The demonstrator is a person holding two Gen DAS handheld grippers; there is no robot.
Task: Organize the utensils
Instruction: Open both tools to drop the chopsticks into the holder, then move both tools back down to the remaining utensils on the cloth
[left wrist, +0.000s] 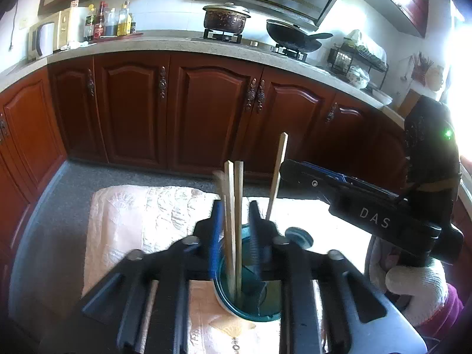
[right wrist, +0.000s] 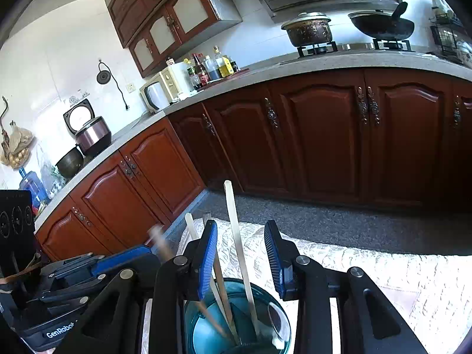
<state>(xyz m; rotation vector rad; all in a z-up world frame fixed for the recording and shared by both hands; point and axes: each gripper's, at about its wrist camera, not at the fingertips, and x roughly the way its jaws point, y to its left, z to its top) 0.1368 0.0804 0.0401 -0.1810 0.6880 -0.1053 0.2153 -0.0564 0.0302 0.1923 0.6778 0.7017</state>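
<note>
A teal glass cup point(left wrist: 247, 303) stands on a pale embossed table mat point(left wrist: 141, 221) and holds several wooden chopsticks point(left wrist: 233, 221). My left gripper point(left wrist: 236, 230) is open above the cup, its blue pads either side of two upright chopsticks without pressing them. One more chopstick point(left wrist: 277, 174) leans to the right. In the right wrist view the same cup point(right wrist: 236, 321) sits below my right gripper point(right wrist: 240, 253), which is open around one pale chopstick point(right wrist: 239, 244). A blurred chopstick point(right wrist: 160, 243) tilts left.
The other gripper's body point(left wrist: 377, 212), held by a white-gloved hand point(left wrist: 413, 289), is close on the right. Dark red cabinets point(left wrist: 206, 109) and a grey floor point(left wrist: 53, 224) lie beyond the table. The counter carries a pot point(left wrist: 225, 19), wok point(left wrist: 292, 37) and bottles point(left wrist: 112, 20).
</note>
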